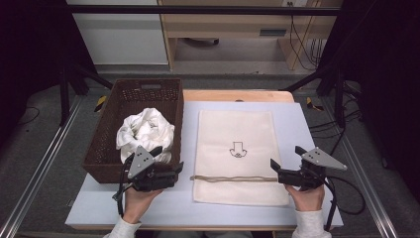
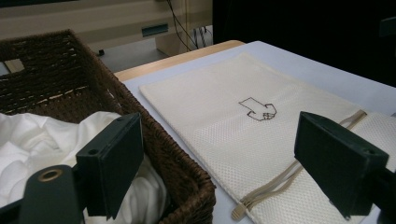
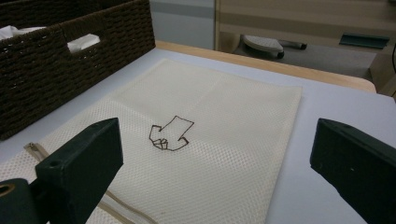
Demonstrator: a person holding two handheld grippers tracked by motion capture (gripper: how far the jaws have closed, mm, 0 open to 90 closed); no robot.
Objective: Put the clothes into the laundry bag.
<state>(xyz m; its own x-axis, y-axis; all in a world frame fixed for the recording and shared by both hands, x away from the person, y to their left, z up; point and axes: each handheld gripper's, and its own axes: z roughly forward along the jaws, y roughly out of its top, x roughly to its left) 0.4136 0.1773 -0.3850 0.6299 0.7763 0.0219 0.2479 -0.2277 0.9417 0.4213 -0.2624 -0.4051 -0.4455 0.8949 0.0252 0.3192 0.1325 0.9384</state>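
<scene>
Here, the mesh laundry bag point(image 1: 234, 156) is lying flat on the table point(image 1: 297, 124) between the left gripper point(image 1: 169, 159) and right gripper point(image 1: 286, 162), both gaping and empty, and a jaw is risking pinching both thin layers beside the zipper point(image 1: 233, 178) instead of one.
</scene>
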